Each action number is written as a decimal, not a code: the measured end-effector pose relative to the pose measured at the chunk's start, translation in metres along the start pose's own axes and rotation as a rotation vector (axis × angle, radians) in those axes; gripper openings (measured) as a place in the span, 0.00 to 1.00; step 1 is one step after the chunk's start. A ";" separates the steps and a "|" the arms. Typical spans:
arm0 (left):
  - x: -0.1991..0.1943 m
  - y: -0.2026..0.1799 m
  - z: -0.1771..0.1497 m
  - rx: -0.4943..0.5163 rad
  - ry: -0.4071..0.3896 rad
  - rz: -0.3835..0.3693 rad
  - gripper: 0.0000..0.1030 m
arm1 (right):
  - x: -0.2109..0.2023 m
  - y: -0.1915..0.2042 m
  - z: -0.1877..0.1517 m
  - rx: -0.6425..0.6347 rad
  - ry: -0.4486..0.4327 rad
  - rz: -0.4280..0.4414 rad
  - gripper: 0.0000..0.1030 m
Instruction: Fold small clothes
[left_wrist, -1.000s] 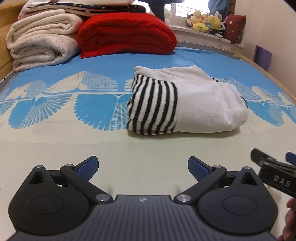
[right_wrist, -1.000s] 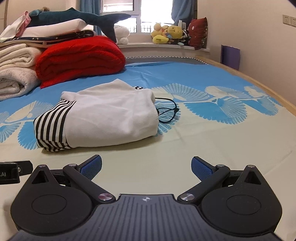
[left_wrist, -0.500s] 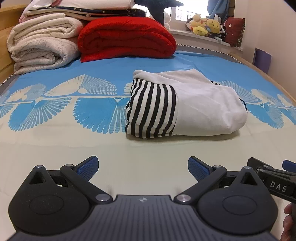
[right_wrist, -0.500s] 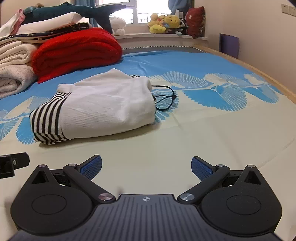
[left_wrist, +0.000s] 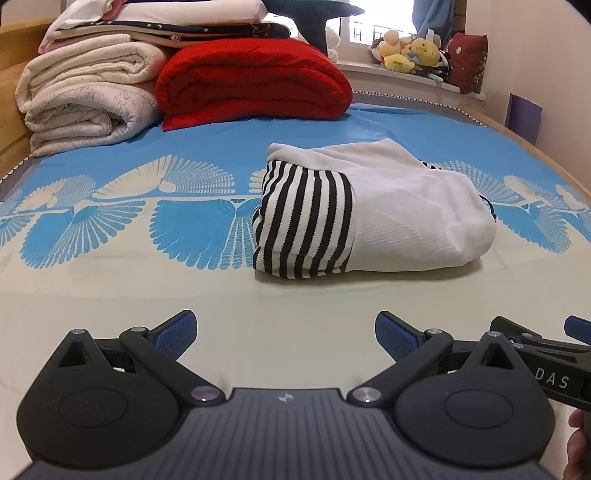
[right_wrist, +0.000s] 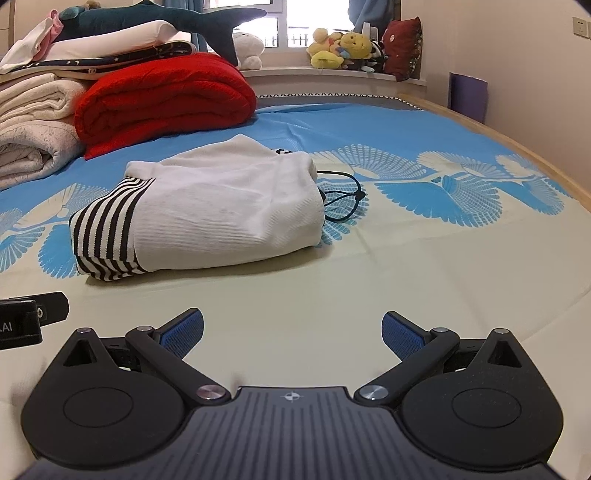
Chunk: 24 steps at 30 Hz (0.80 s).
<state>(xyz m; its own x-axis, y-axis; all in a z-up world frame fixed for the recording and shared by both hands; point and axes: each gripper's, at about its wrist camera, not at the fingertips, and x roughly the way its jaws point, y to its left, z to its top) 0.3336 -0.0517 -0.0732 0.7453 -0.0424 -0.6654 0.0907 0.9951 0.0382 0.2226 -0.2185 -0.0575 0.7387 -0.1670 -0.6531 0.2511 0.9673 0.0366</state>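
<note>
A small white garment (left_wrist: 406, 214) with black-and-white striped cuffs lies folded into a compact bundle on the bed; the same bundle (right_wrist: 221, 210) shows in the right wrist view, a black drawstring (right_wrist: 343, 201) trailing from its right end. My left gripper (left_wrist: 284, 332) hovers open over the pale sheet in front of the bundle, nothing between its blue pads. Beside it, my right gripper (right_wrist: 291, 332) is open and empty too, well short of the garment. The right gripper's body (left_wrist: 546, 354) shows at the left view's right edge, the left gripper's body (right_wrist: 29, 317) at the right view's left edge.
Folded cream blankets (left_wrist: 88, 96) and a red blanket (left_wrist: 251, 81) are stacked at the head of the bed, under more bedding. Plush toys (right_wrist: 343, 51) sit on the windowsill. The bed's wooden edge (right_wrist: 517, 144) runs along the right, near the wall.
Both grippers stay open and empty while the views shift slightly, so the folded garment looks a little nearer and lower-centred. The garment itself has not moved.
</note>
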 end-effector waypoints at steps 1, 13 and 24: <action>0.000 0.000 0.000 0.000 0.000 0.001 1.00 | 0.000 0.000 0.000 0.000 0.001 -0.001 0.99; 0.000 -0.003 -0.001 0.031 -0.009 0.022 1.00 | 0.001 0.000 -0.001 -0.004 0.004 0.003 0.99; 0.001 -0.001 -0.001 0.029 -0.008 0.021 1.00 | 0.001 0.000 -0.001 -0.005 0.004 0.004 0.99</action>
<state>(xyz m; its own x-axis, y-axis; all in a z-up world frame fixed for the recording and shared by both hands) 0.3336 -0.0531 -0.0750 0.7522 -0.0221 -0.6586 0.0941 0.9928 0.0741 0.2229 -0.2186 -0.0589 0.7372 -0.1623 -0.6559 0.2448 0.9689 0.0355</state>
